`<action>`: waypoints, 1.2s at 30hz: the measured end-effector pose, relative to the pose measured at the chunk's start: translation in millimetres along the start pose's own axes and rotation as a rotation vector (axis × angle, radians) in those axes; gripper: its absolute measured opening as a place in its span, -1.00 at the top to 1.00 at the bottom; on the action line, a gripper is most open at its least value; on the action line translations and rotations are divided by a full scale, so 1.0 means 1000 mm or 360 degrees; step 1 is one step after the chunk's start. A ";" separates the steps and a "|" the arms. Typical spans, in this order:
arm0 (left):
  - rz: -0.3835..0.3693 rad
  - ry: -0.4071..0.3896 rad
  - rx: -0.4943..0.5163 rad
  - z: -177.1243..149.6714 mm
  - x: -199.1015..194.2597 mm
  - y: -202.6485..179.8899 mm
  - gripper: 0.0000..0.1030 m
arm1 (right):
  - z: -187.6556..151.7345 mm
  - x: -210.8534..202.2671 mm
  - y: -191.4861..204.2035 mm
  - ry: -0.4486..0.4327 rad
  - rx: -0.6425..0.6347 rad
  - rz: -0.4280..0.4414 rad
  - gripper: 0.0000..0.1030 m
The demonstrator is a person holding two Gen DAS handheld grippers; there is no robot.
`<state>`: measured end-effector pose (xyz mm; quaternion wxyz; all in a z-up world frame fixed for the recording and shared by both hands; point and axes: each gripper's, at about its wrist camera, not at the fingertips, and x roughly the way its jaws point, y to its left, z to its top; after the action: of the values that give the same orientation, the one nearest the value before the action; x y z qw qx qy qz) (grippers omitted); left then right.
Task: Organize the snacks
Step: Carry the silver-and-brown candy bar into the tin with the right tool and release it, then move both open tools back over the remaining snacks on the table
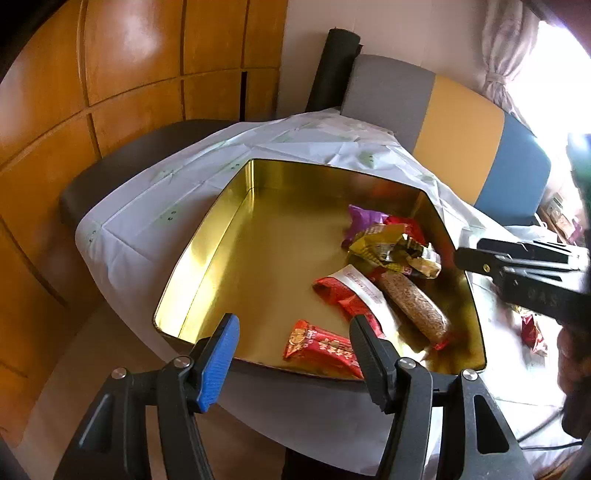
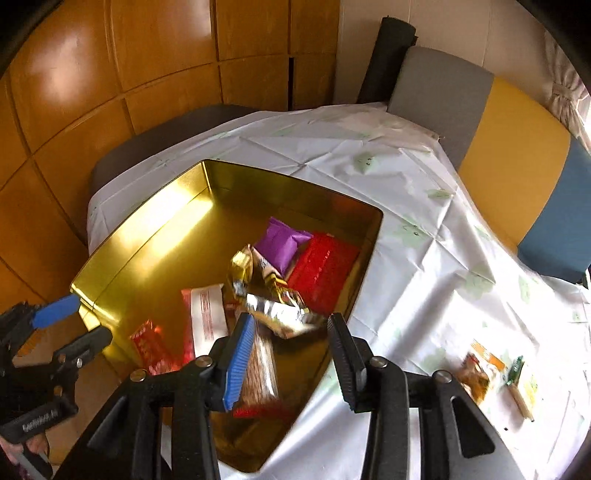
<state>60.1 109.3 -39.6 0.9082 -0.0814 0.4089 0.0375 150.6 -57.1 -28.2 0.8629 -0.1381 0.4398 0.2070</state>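
Daylight floods in from a window (image 1: pixel 554 74) at the upper right, blown out to pure white in the left wrist view. The gold tin (image 1: pixel 207 236) throws hard glare along its left wall and floor, and the wooden panels (image 1: pixel 140 33) carry soft white sheen. The white cloth (image 2: pixel 424 236) is overexposed in patches. Both views bend strongly at the edges, with dark corners. In the right wrist view the snack wrappers (image 2: pixel 280 314) smear with motion blur, while the left wrist view is sharper.
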 end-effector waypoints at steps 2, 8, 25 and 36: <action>-0.0007 0.0000 0.0014 -0.001 -0.002 -0.003 -0.22 | -0.005 -0.006 -0.001 -0.0021 -0.0008 -0.0004 0.19; -0.0032 -0.0021 0.0072 -0.002 -0.013 -0.017 -0.22 | -0.026 -0.033 -0.008 -0.0068 -0.0007 -0.0005 0.19; -0.0082 -0.0027 0.0266 -0.011 -0.026 -0.059 -0.22 | -0.089 -0.075 -0.099 -0.0058 0.0248 -0.0179 0.19; -0.0118 -0.0005 0.0377 -0.018 -0.029 -0.083 -0.22 | -0.125 -0.110 -0.179 -0.0075 0.0453 -0.0378 0.19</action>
<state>38.9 24.0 -20.3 0.9128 0.0115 0.4059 -0.0445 90.9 -292.3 0.1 0.9022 -0.0607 0.4250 0.0425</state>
